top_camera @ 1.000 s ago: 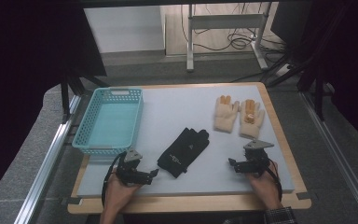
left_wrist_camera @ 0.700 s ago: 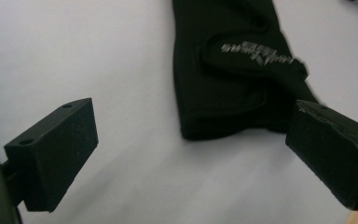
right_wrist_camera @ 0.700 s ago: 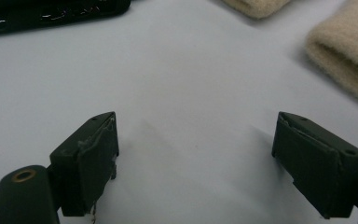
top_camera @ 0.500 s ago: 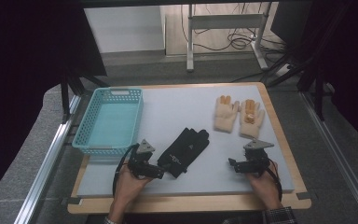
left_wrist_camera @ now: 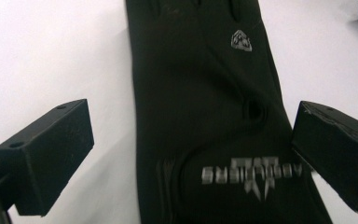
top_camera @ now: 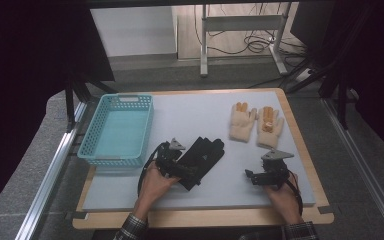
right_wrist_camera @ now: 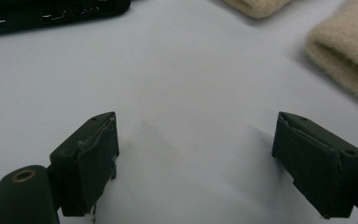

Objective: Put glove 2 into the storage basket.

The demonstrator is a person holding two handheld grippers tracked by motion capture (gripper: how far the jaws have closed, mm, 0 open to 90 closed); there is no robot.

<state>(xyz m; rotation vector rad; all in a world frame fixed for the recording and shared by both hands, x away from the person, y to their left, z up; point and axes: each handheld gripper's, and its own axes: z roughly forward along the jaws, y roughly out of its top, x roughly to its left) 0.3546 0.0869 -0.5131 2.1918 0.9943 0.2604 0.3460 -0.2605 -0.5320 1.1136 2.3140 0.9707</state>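
At the near edge of the counter both forearms come in, with bare grey mat open between the 2 grippers. The right gripper sits low over that bare mat, jaws spread wide and holding nothing. The left gripper reaches over the wrist end of the black glove, jaws wide apart on either side of the cuff (not pressing it), the hand angled toward the counter's middle. The glove lies flat, mid-counter. Just left stands the teal basket, close beside the left hand. Farther off, right of centre, 2 beige gloves lie side by side, well apart from the grippers.
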